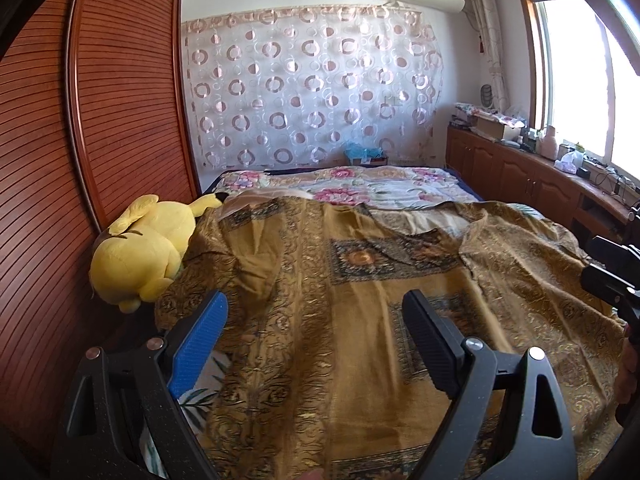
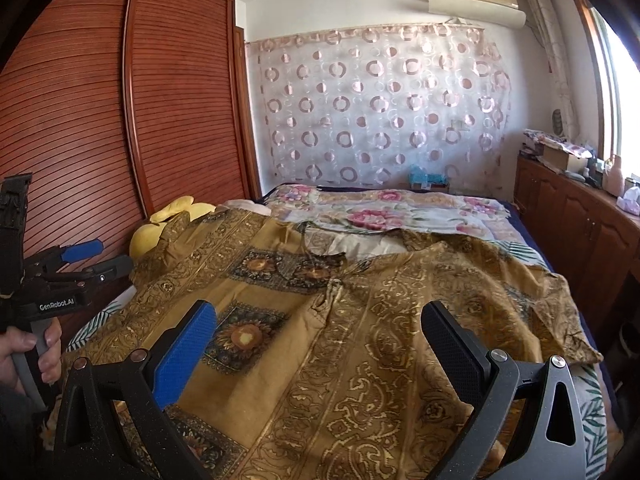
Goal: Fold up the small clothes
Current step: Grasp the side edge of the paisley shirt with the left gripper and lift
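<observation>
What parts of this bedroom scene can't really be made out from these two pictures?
- Golden shirt: its near hem is cut off by the bottom edge, behind both hand-held grippers, in both views.
- Yellow plush toy: mostly hidden behind the shirt's sleeve in the right wrist view.
- Clutter on the window counter: too small and glare-washed.

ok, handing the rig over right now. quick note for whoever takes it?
Left gripper: open, empty, above the near left part of the shirt.
Right gripper: open, empty, above the shirt's near middle.
Shirt: gold patterned, spread flat on the bed, collar toward the far end, sleeves out to both sides. The left sleeve end lies against the yellow plush.
Done: shirt laid out; no fold visible.
Left: all the folding, probably sleeves in first, then the body.
</observation>
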The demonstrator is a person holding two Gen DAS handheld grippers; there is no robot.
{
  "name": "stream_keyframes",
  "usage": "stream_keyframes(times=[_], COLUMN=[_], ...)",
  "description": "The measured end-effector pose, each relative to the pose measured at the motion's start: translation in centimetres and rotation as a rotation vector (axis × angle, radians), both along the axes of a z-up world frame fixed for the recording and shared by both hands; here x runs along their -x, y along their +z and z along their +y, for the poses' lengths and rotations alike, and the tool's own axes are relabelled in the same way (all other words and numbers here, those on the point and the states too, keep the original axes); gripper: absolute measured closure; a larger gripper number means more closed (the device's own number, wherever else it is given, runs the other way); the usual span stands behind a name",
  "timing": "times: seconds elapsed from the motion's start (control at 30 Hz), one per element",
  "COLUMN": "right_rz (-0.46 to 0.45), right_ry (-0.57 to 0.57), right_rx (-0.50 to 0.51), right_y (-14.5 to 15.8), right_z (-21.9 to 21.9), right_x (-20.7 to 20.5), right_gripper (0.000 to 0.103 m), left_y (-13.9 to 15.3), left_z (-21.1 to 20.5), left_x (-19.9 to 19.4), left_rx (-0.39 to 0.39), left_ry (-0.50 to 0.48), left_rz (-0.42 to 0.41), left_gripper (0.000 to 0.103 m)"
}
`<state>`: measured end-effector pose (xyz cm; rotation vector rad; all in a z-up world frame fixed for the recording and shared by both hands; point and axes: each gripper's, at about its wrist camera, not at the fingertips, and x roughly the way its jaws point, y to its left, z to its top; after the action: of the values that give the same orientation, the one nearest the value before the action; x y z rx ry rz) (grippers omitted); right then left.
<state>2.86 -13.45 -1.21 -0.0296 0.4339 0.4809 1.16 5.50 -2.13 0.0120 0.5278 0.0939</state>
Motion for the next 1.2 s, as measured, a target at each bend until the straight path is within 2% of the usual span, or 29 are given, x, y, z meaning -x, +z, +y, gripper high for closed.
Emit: stream_keyframes(times=[0.23, 0.43, 0.63, 0.77, 0.9, 1.03, 1.2], right_rz=[0.046, 0.077, 0.109, 0.121, 0.136, 0.141, 0.151], right_ry=[0.049, 0.093, 0.157, 0.182, 0.202, 0.227, 0.245], right_rx=[0.026, 0.042, 0.068, 0.086, 0.071, 0.075, 0.086], right_y=[-0.5, -0.3, -0.1, 0.2, 0.6, 0.3, 0.3], right_z=[0.7, 1.1, 1.6, 2.0, 1.9, 2.2, 1.6], right_x=[-1.6, -2.5, -3.3, -4.2, -4.5, -4.2, -3.6], right_gripper=[0.001, 0.001, 0.001, 0.001, 0.001, 0.001, 0.001], left_y=[-1.3, -2.3, -2.8, -3.0, -4.0, -6.0, -7.5], left_z=[3.8, 7.6, 11.2, 13.1, 14.7, 15.6, 15.3], left_x=[-0.8, -2.0, -3.5, -5.1, -6.8, -8.5, -9.1], left_rx=[0.018, -0.003, 0.014, 0.036, 0.046, 0.05, 0.111], left_ry=[0.028, 0.056, 0.078, 0.074, 0.076, 0.074, 0.027], left_rz=[0.051, 0.099, 0.117, 0.14, 0.194, 0.279, 0.343], left_gripper=[0.013, 0.013, 0.013, 0.019, 0.025, 0.026, 0.029])
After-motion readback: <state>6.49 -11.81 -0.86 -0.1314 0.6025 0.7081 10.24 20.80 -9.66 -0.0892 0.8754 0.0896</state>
